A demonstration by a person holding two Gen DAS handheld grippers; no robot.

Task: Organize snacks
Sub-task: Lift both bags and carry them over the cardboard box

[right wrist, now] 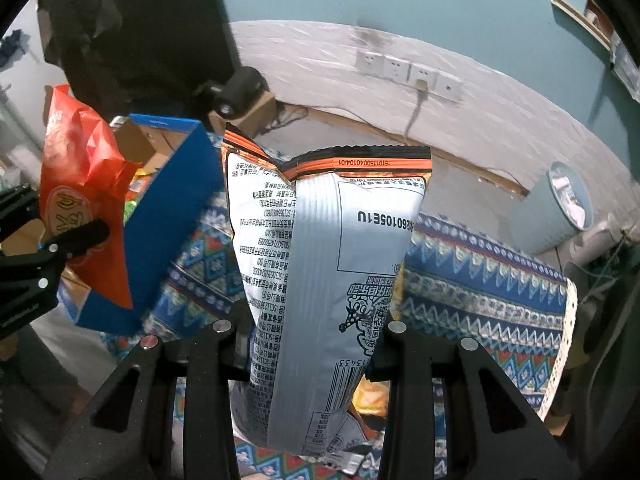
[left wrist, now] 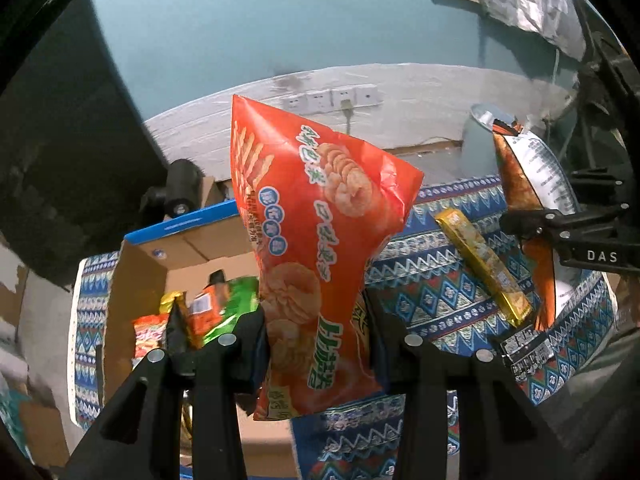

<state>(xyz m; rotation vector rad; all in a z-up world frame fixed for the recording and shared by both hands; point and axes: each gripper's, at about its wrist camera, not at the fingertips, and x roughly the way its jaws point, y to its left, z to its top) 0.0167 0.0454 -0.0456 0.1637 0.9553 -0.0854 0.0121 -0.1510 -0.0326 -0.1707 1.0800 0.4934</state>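
While both bags hang clear of the desk (left wrist: 440,280), the step in hand looks like carrying them to the cardboard box (left wrist: 152,264). The left gripper (left wrist: 316,344) is clenched on the red chip bag (left wrist: 320,208); the right gripper (right wrist: 312,340) is clenched on the silver snack bag (right wrist: 332,240). Both point steeply downward, bags standing up between the fingers. Lower each bag well inside the box walls before letting go. Farther off, a gold bar (left wrist: 484,264) lies on the patterned cloth, likely next.
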